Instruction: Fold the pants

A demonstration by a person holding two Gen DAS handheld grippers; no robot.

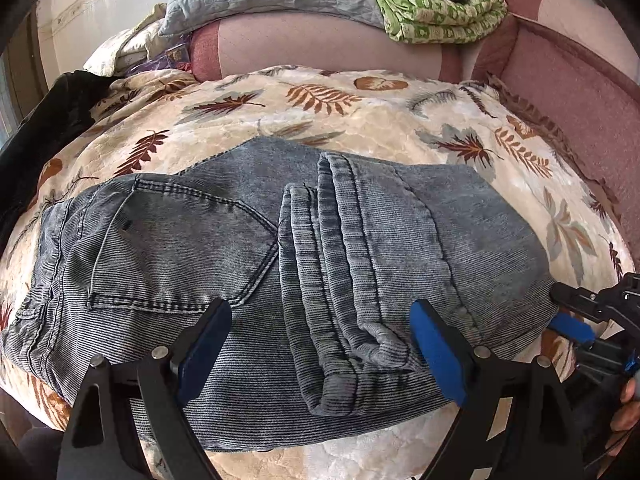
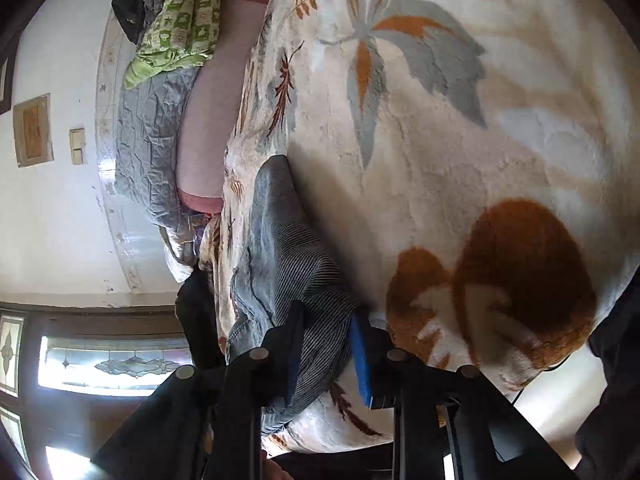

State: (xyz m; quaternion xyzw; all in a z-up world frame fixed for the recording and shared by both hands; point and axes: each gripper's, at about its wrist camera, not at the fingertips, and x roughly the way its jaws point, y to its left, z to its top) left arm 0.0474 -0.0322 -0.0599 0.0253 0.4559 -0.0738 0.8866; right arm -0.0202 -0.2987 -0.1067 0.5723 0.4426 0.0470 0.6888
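pants [image 1: 248, 248] lie half-folded on the leaf-print blanket [image 1: 360, 120] of the bed. right tongs [image 2: 326, 354] clenched on the fold edge; left tongs [image 1: 320, 340] released above the hems. risk: thick denim slips out, or blanket bunches on lifting.

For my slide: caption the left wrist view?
Open left gripper hovers over half-folded jeans on a leaf-print blanket.
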